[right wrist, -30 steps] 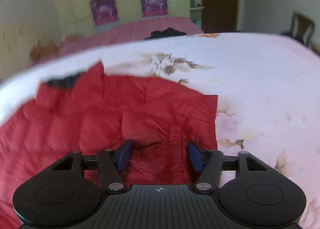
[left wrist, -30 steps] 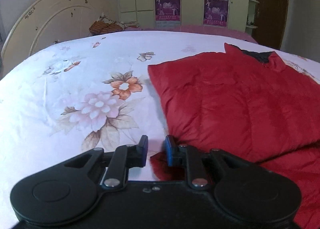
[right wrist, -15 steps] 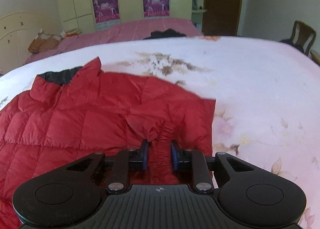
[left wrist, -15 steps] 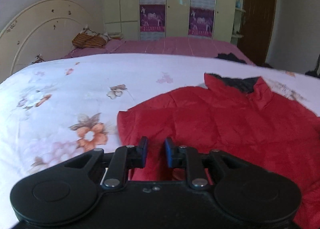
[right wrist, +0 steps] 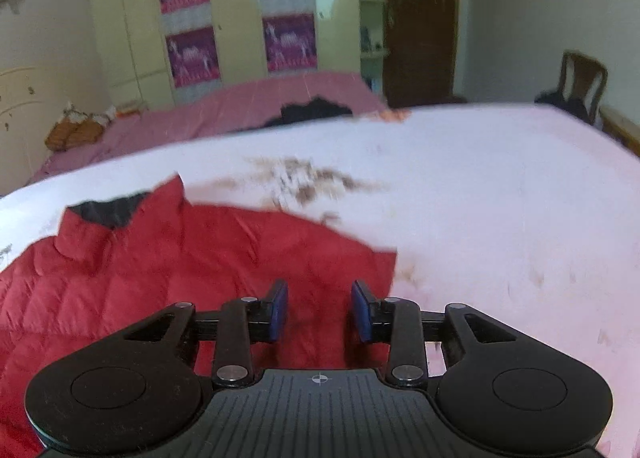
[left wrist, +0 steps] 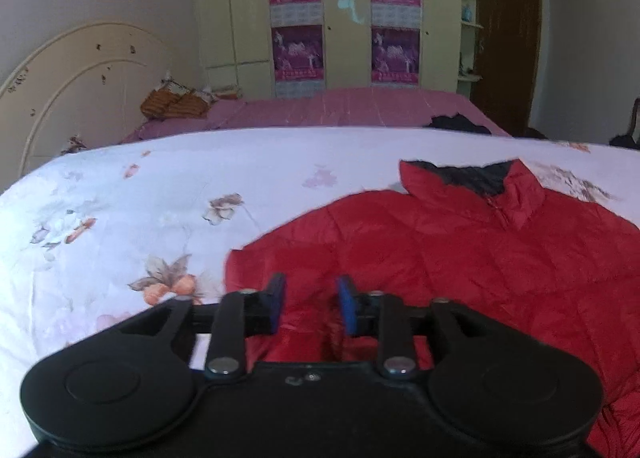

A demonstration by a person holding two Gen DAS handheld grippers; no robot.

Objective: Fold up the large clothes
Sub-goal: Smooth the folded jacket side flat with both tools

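A red quilted jacket (left wrist: 460, 254) with a dark-lined collar (left wrist: 476, 178) lies flat on the floral bed sheet (left wrist: 140, 210). It also shows in the right wrist view (right wrist: 180, 258), collar (right wrist: 108, 214) at the left. My left gripper (left wrist: 310, 306) is open over the jacket's left folded edge, with red fabric below the gap. My right gripper (right wrist: 320, 308) is open over the jacket's right edge, holding nothing.
A cream headboard (left wrist: 72, 78) stands at the left. A second bed with a pink cover (left wrist: 340, 106) lies behind, with a dark garment (left wrist: 456, 124) on it. A wardrobe with posters (left wrist: 344, 18) lines the back wall. A wooden chair (right wrist: 580, 82) stands at the right.
Both grippers were shut on jacket fabric half a second ago and have now opened and let go. Both have risen and pulled back a little; the right view is blurred by motion.
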